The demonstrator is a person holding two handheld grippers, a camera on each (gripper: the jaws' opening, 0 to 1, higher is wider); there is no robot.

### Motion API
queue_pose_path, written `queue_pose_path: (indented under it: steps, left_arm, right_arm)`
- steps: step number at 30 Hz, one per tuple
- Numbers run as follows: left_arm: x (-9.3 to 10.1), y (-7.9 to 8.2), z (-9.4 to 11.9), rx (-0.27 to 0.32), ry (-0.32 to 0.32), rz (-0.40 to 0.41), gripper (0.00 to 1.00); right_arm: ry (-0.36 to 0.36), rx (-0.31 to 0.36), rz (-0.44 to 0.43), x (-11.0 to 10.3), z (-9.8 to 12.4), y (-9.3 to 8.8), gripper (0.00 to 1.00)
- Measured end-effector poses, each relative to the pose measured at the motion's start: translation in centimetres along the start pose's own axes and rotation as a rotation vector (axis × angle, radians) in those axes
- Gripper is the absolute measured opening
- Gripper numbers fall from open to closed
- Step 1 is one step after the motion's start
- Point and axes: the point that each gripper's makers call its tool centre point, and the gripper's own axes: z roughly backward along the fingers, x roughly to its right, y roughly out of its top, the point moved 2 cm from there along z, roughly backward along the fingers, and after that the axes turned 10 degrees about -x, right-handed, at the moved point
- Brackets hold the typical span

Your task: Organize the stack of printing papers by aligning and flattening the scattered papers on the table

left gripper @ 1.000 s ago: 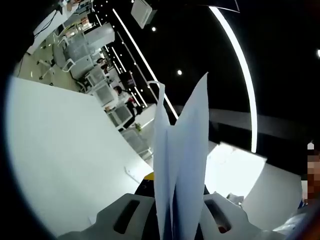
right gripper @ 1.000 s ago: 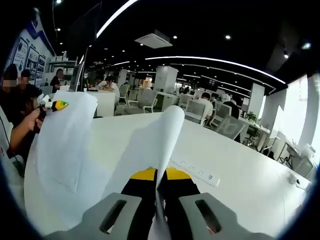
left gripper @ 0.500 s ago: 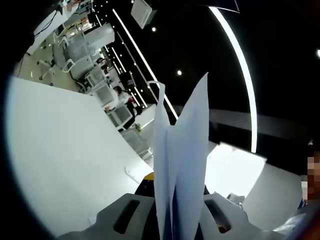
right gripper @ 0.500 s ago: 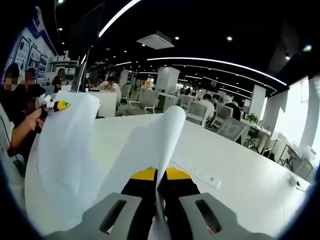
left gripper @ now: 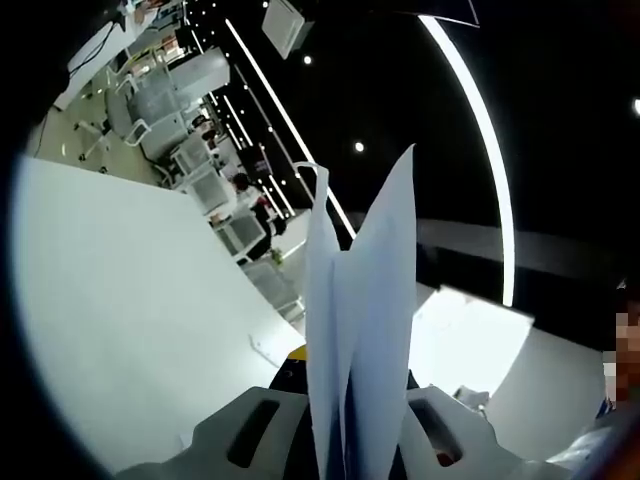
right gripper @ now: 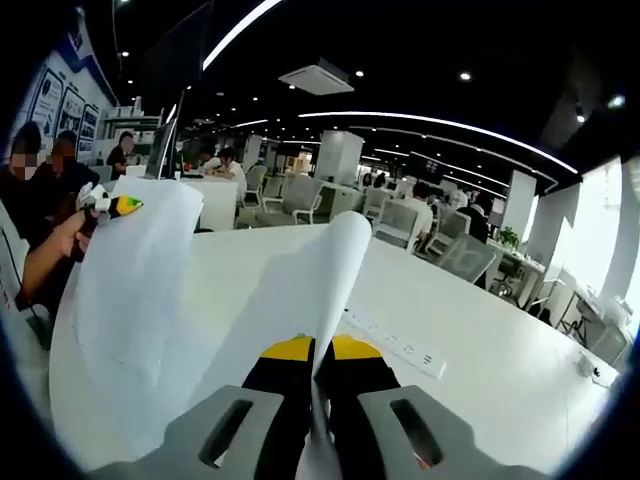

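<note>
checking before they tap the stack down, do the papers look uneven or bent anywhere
Yes. In the left gripper view the papers fan apart, top corners at different heights, so the edges are not aligned. In the right gripper view the sheet bows and curls at its top between the jaws.

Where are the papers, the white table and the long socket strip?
papers [left gripper: 365, 330], left gripper view, on the flat face of the tall sheet.
white table [right gripper: 480, 370], right gripper view, on its bare top.
socket strip [right gripper: 395, 345], right gripper view, on its middle.
</note>
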Motion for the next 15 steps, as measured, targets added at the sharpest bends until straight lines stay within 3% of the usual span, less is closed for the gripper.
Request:
queue_pose_path:
  steps: [15]
  left_arm:
    - [-0.25,-0.37,-0.19,-0.011,0.003,0.005,0.06]
  right_arm:
    - [-0.003,0.008,0.004,0.07,0.21,0.29,0.0]
